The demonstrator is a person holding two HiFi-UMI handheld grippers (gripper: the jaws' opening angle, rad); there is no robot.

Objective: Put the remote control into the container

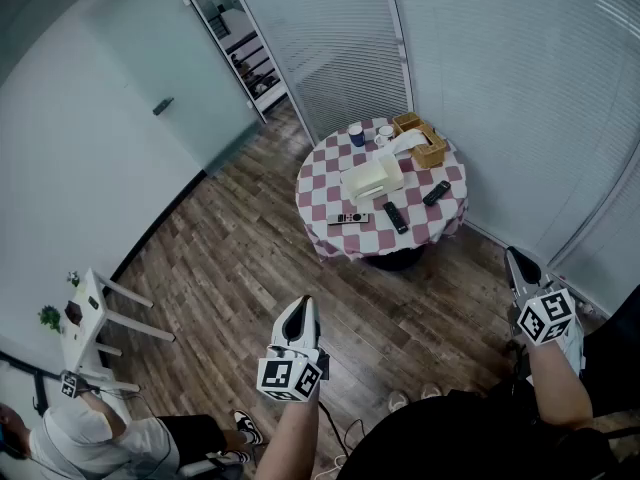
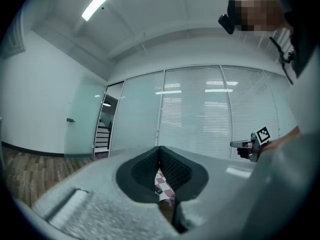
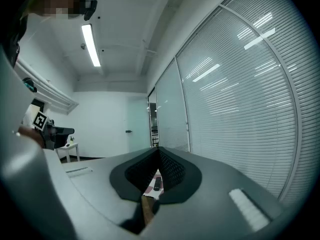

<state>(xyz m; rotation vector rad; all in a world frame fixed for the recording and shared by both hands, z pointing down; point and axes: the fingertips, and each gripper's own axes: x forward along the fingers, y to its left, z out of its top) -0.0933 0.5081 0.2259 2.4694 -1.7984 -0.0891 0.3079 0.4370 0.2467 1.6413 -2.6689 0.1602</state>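
The wood floor runs out to a round table in checked cloth by the blinds. On the table stand a white container and a basket. The left tool and right tool, well short of the table, are both closed and empty. Remotes lie on the cloth just beside the container, outside it.

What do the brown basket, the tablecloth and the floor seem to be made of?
Basket: woven wicker or rattan, going by its tan, textured sides. Tablecloth: likely fabric, with red-and-white checks draping over the edge. Floor: matte wood-look planks, either wood or laminate.
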